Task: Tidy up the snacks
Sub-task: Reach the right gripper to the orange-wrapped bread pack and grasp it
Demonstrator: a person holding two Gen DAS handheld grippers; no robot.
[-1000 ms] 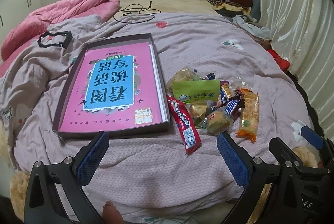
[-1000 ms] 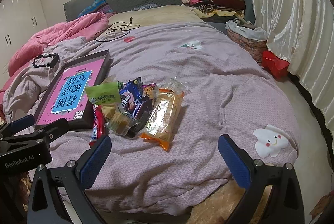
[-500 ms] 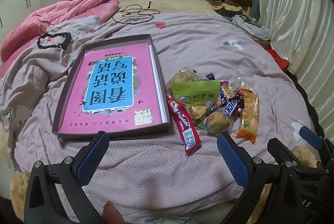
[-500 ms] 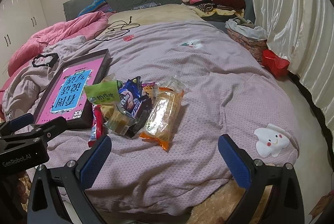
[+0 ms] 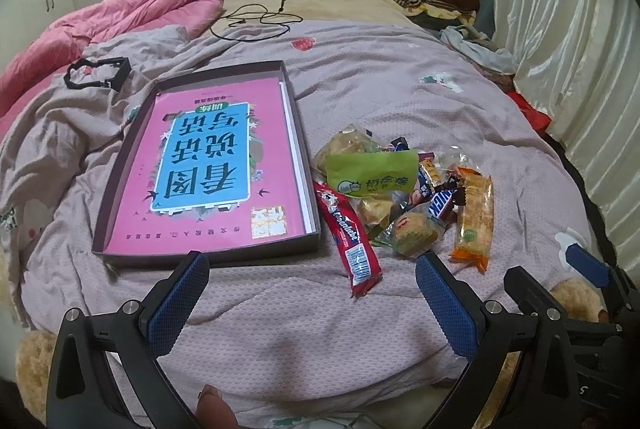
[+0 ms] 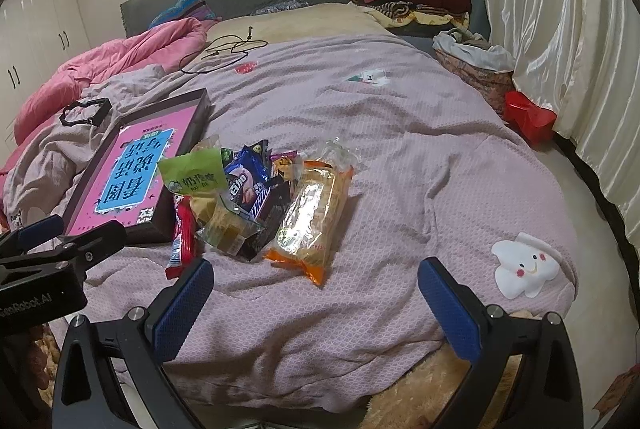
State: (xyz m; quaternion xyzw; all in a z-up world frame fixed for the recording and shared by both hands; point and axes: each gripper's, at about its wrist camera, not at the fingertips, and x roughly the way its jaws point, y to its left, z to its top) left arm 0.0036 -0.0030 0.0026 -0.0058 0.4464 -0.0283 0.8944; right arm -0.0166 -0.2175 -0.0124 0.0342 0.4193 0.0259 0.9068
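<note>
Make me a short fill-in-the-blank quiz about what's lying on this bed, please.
1. The pile of snacks lies on the ____ bedspread.
2. The shallow box left of the pile holds a book with a ____ cover.
3. The long red bar lies between the box and the ____ of snacks.
4. Both the left gripper and the right gripper have their jaws ____, holding nothing.

Missing words: purple; pink; pile; open

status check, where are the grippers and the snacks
Left gripper open, empty. Right gripper open, empty, short of the pile. Snack pile untouched on the bedspread beside the box. Nothing blocking the approach.
</note>
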